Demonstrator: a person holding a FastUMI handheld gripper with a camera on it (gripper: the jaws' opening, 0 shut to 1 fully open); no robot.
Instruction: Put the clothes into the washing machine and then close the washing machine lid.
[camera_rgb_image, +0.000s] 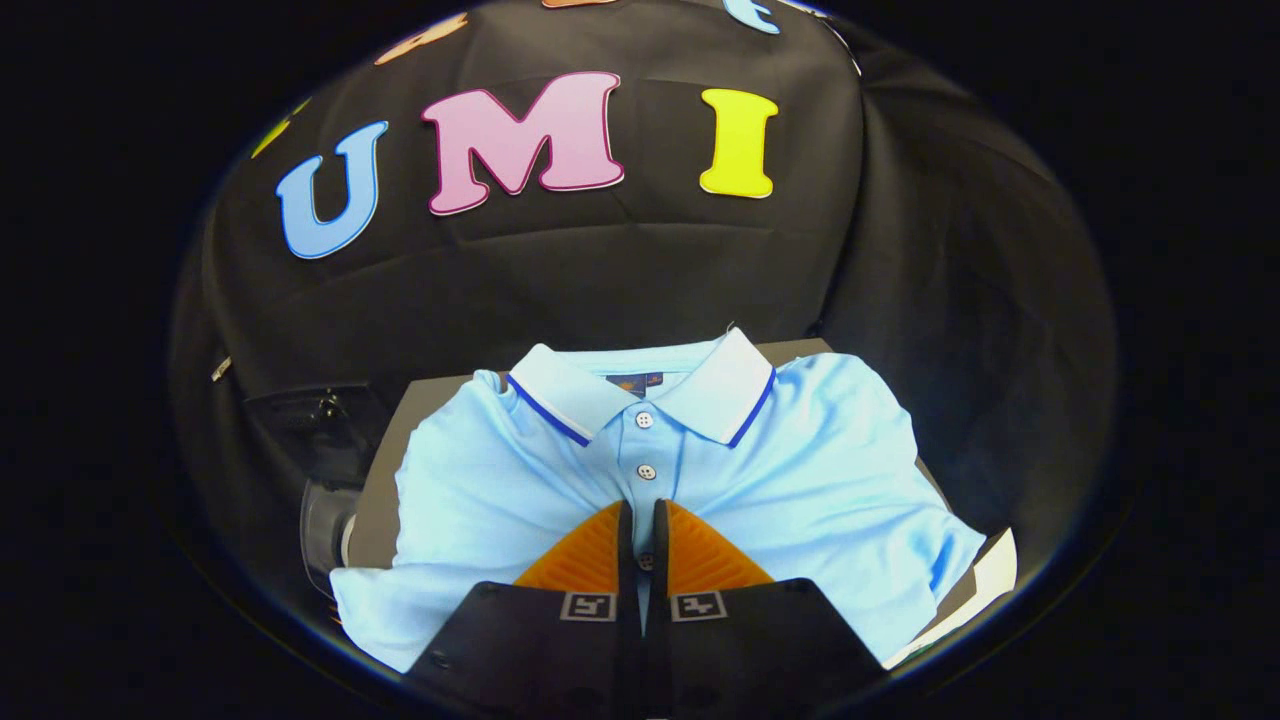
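Note:
A light blue polo shirt (800, 470) with a white collar edged in dark blue lies spread on a grey-brown tabletop (385, 500), collar away from me. My gripper (641, 508) sits low over the shirt's button placket. Its two fingers are pressed almost together, and a thin strip of the placket with a button shows in the narrow slit between them. Creases in the cloth run in toward the fingertips (605, 535). The shirt's lower part is hidden under the gripper body.
Off the table's left side stand a dark boxy object (315, 410) and below it a clear rounded part (325, 530); I cannot tell what they are. A white sheet (990, 570) pokes out under the shirt's right sleeve. Black cloth wall rises behind the table.

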